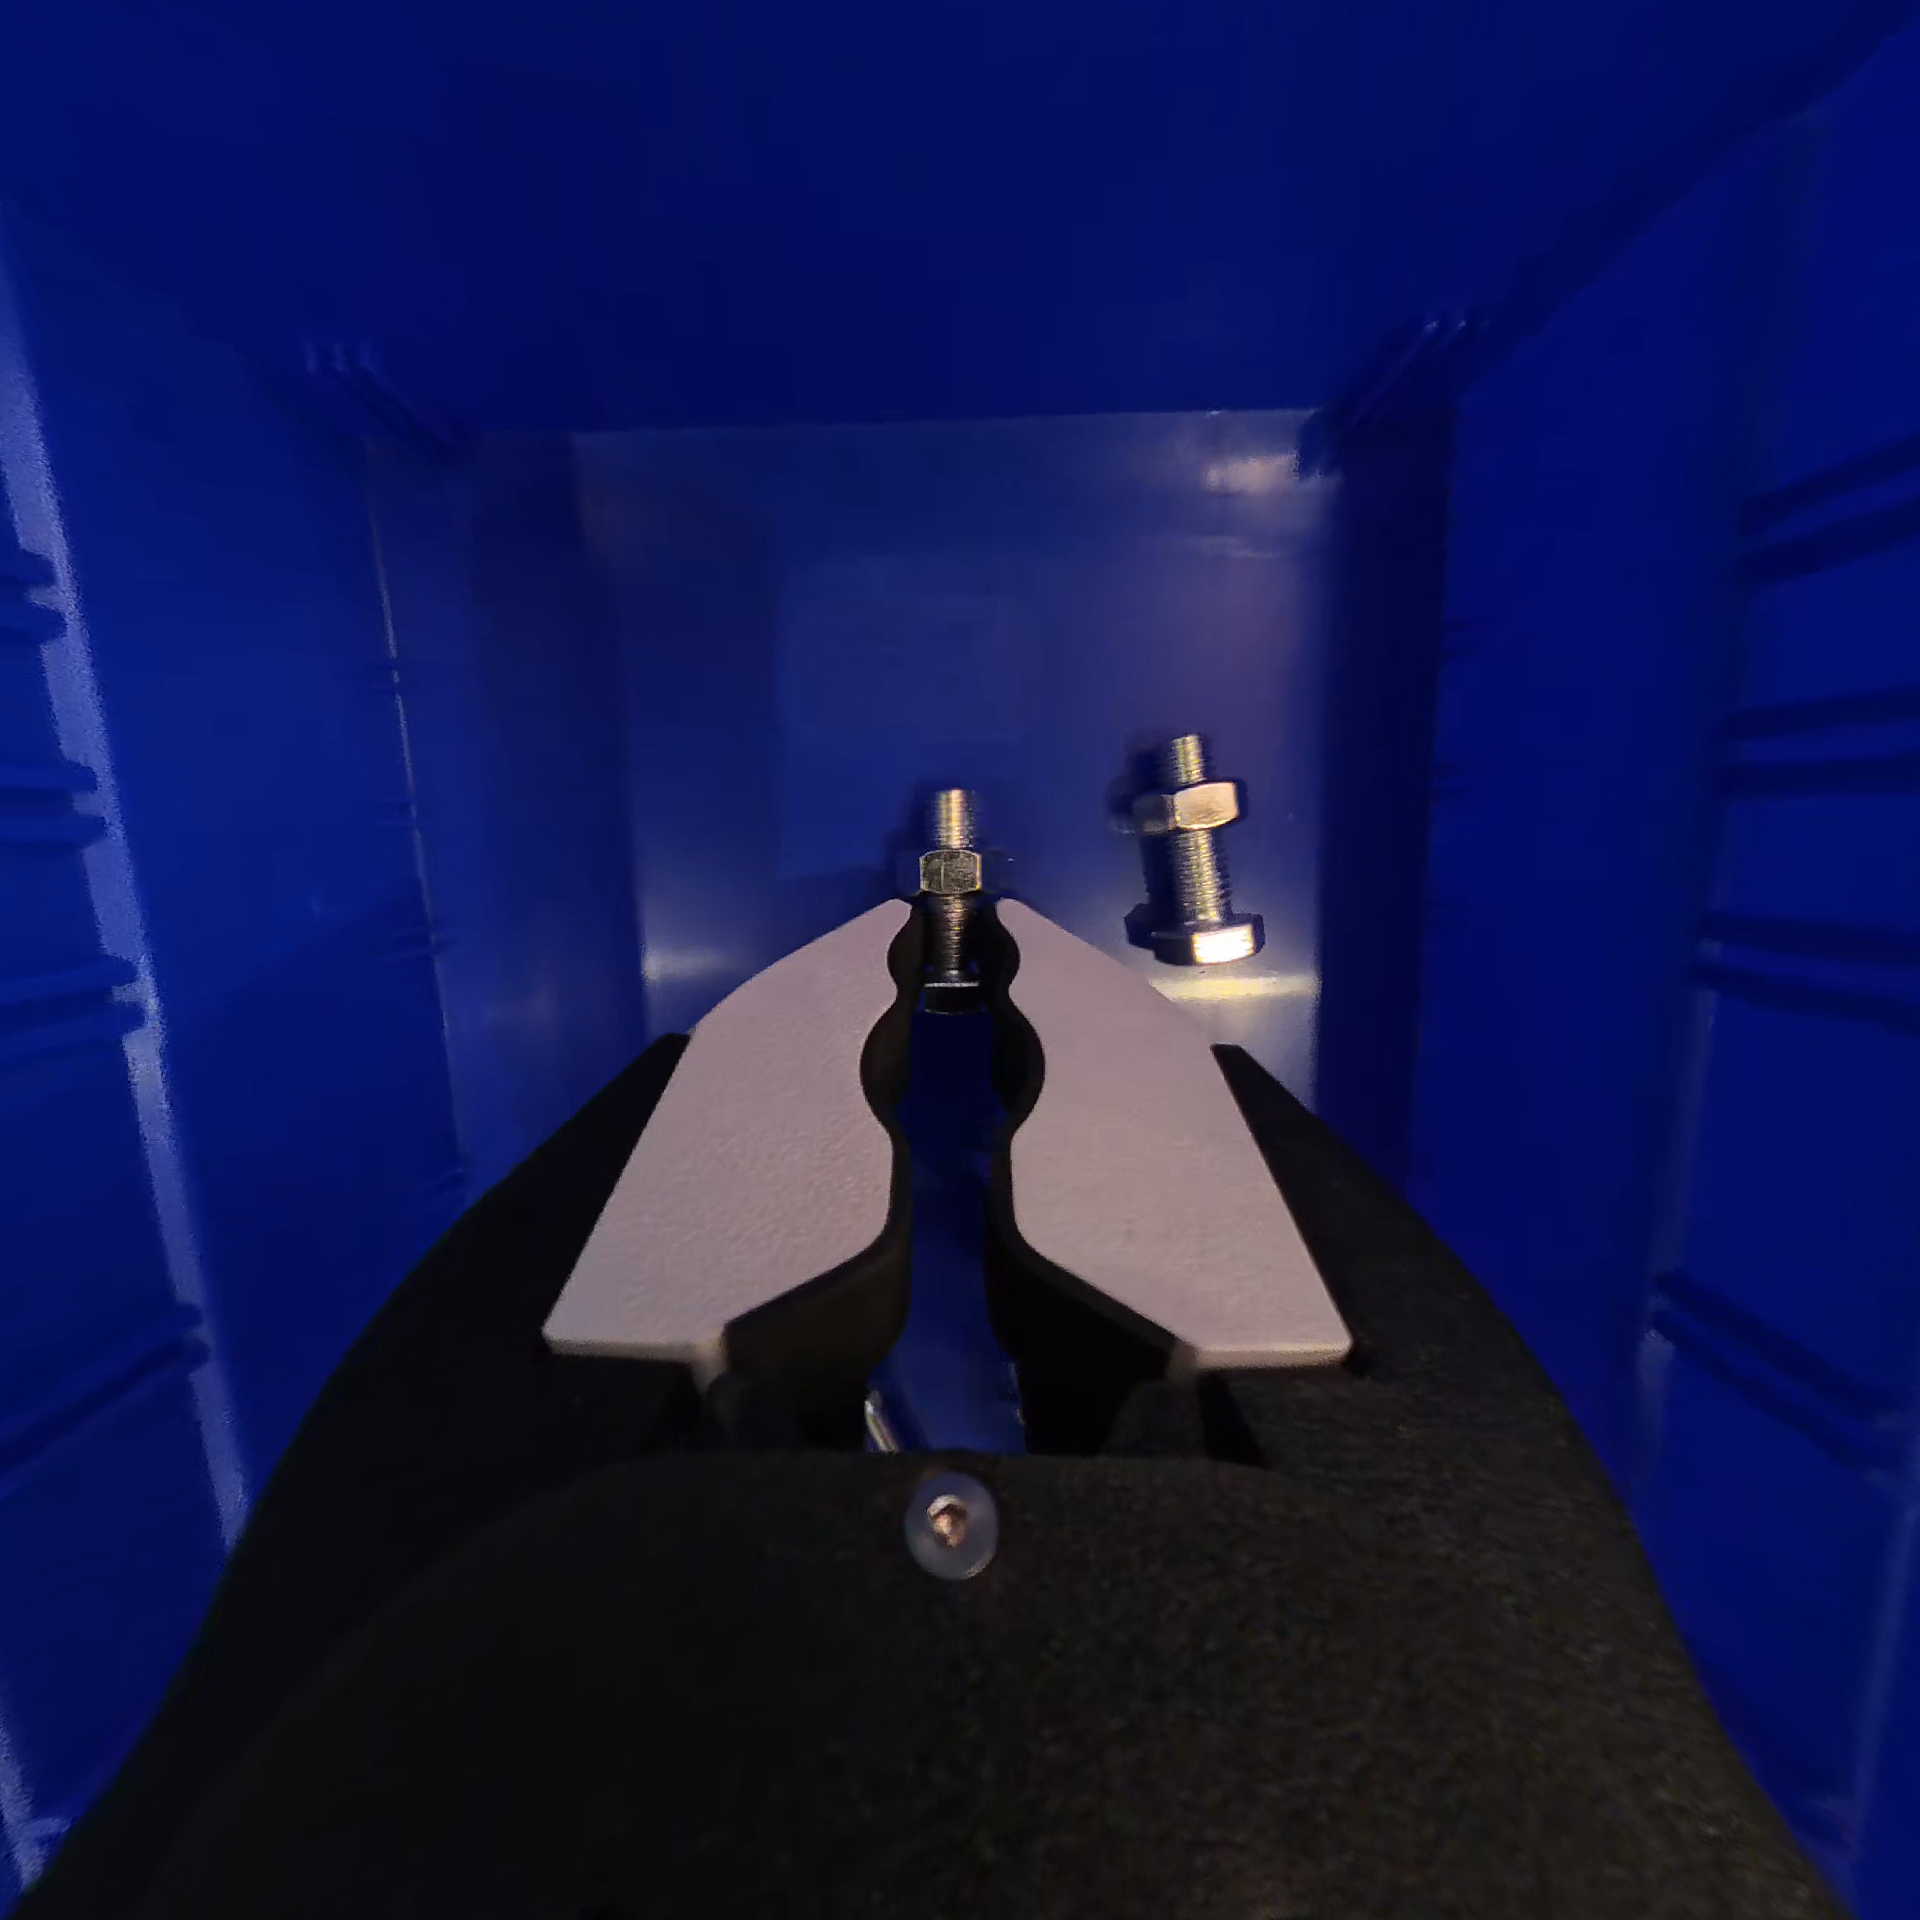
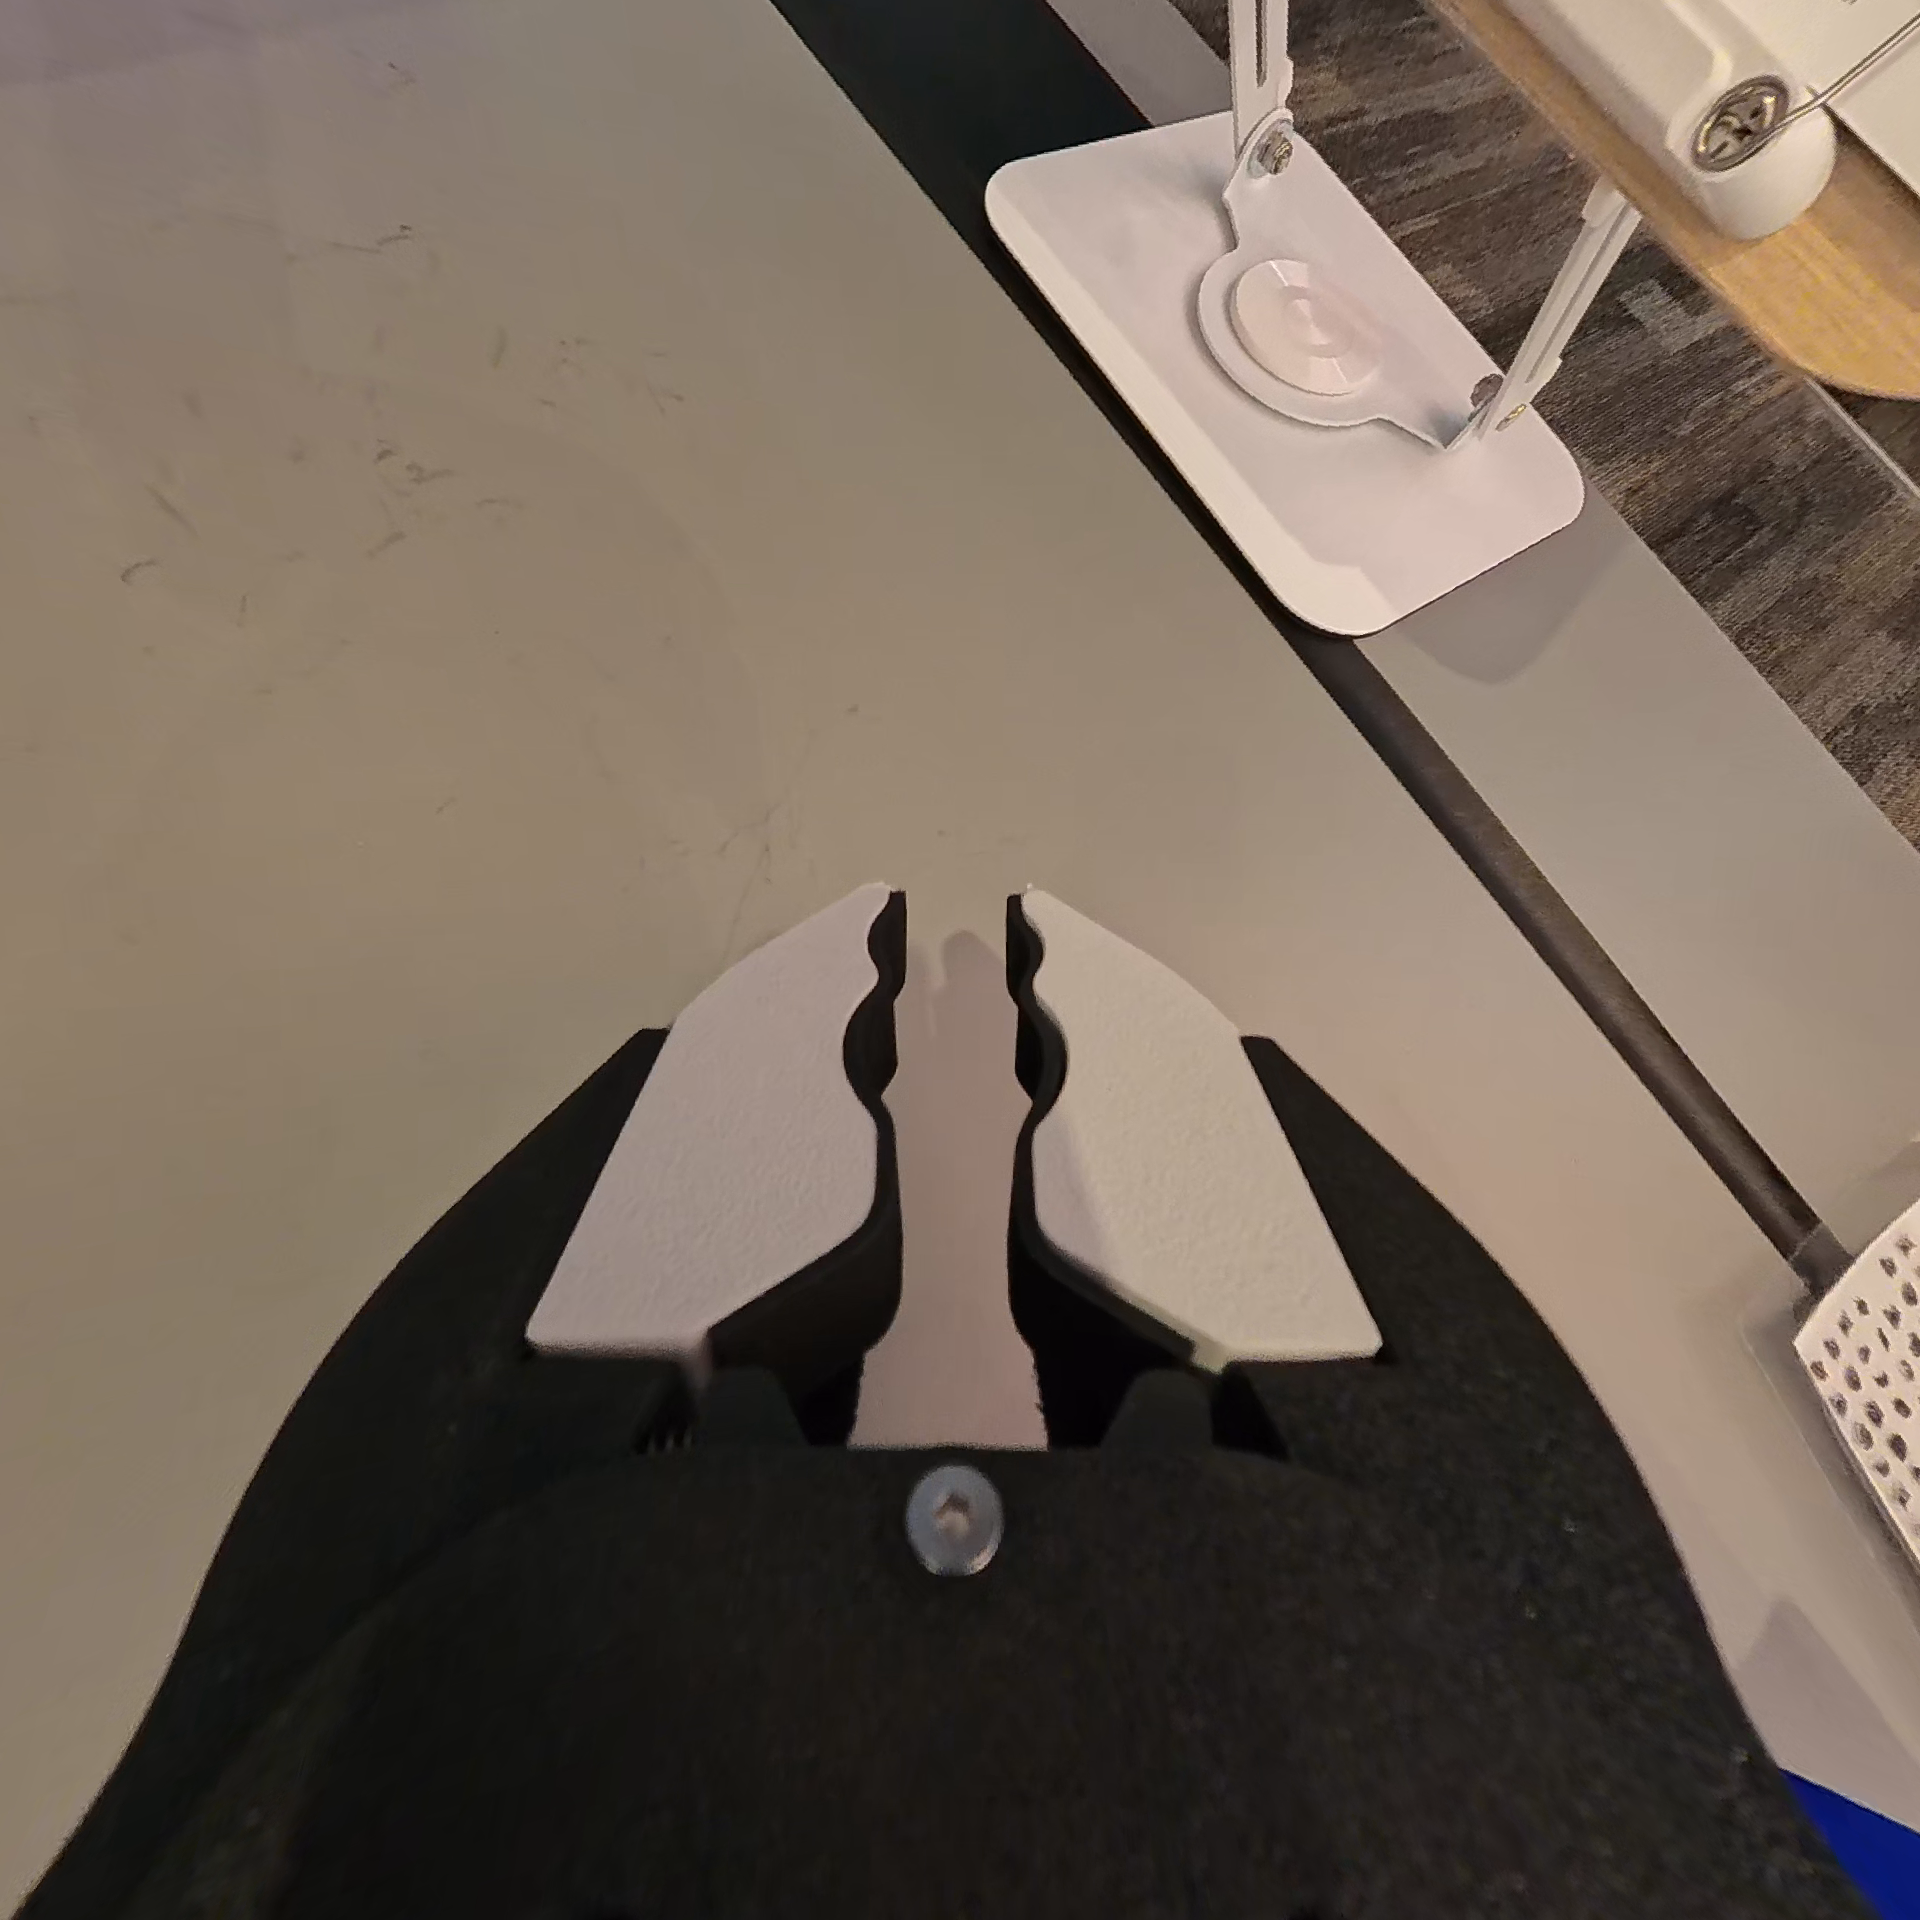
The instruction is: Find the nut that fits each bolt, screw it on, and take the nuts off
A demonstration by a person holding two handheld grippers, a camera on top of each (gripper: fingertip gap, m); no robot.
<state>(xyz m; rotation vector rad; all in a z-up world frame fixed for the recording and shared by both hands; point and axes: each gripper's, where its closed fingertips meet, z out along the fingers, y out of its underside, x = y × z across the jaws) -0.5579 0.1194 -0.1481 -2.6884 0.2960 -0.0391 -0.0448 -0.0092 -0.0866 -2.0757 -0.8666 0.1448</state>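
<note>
A white lamp base (image 2: 1288,384) is set at the grey table (image 2: 416,520) edge; a perforated white tray (image 2: 1870,1382) is seen nearby.

Grey table (image 2: 416,520) with white lamp base (image 2: 1288,353) at edge.

A small silver threaded steel bolt (image 1: 951,904) sits deep in the blue bin, shank pointing away, its dark hex head nearest the camera — gripped at the shank, it seems, though shadow blurs the contact. 1 small hex nut (image 1: 951,871) is threaded partway along it. Just right, apart, lies a larger silver bolt (image 1: 1193,854) — its own hex nut (image 1: 1187,808) screwed near the far end.
</note>
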